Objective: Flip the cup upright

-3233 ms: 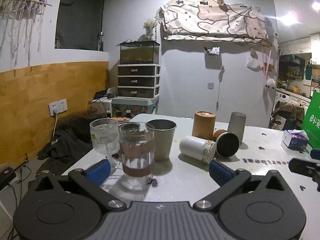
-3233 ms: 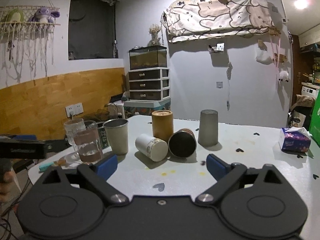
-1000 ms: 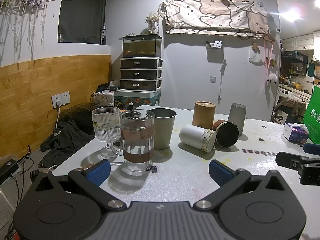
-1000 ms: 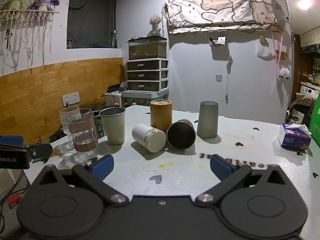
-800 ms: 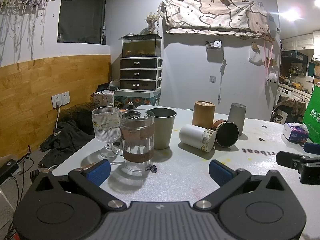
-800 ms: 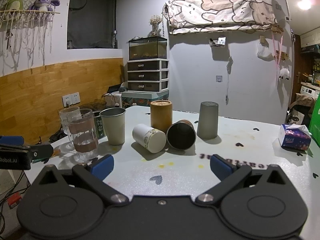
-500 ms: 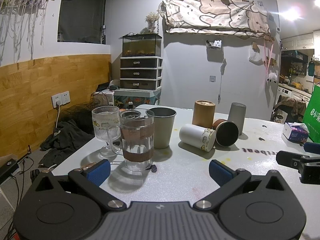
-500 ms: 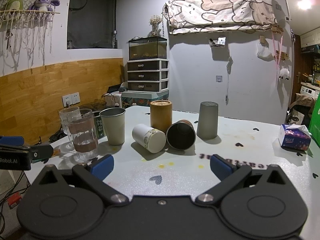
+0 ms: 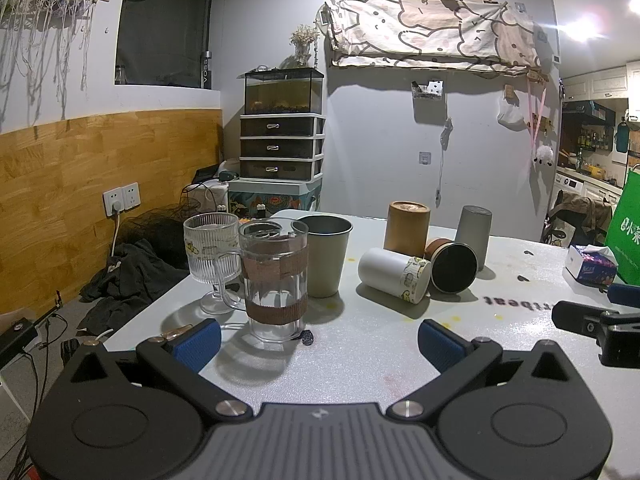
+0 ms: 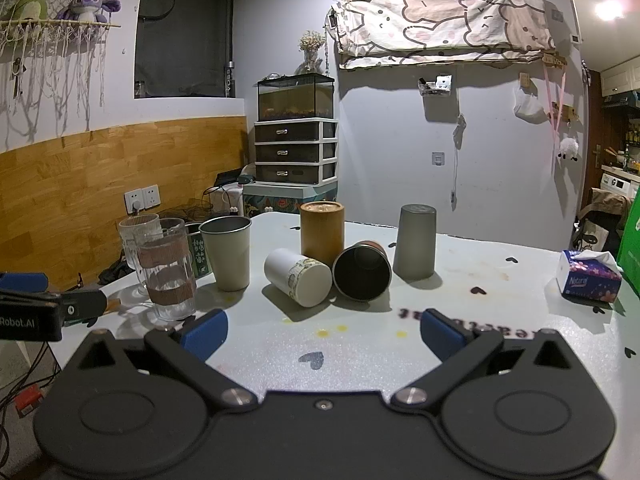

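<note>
Near the table's [image 10: 500, 264] left edge: ribbed glass [image 10: 134, 236] half hidden behind banded glass [image 10: 168, 268], a green tin [image 10: 199, 254] showing only as a sliver between banded glass and steel cup [image 10: 228, 252]. Mid-table, toward the far edge: white cup [image 10: 298, 276] on its side, closed base facing the cameras, touching the brown cup [image 10: 362, 270] also on its side, dark mouth forward. Behind them a tan canister [image 10: 322, 232] upright; just right, a grey cup [image 10: 414, 242] mouth down. Near the right edge, tissue pack [image 10: 588, 276]; green bag [image 9: 626, 232] cut off by the frame.

Left gripper [image 9: 318, 344] spread wide, clamping nothing – banded glass just ahead of its left finger, the lying cups farther off to the right. Right gripper [image 10: 324, 330] likewise apart and empty, low over the near edge – both lying cups straight ahead, well clear of the fingertips.
</note>
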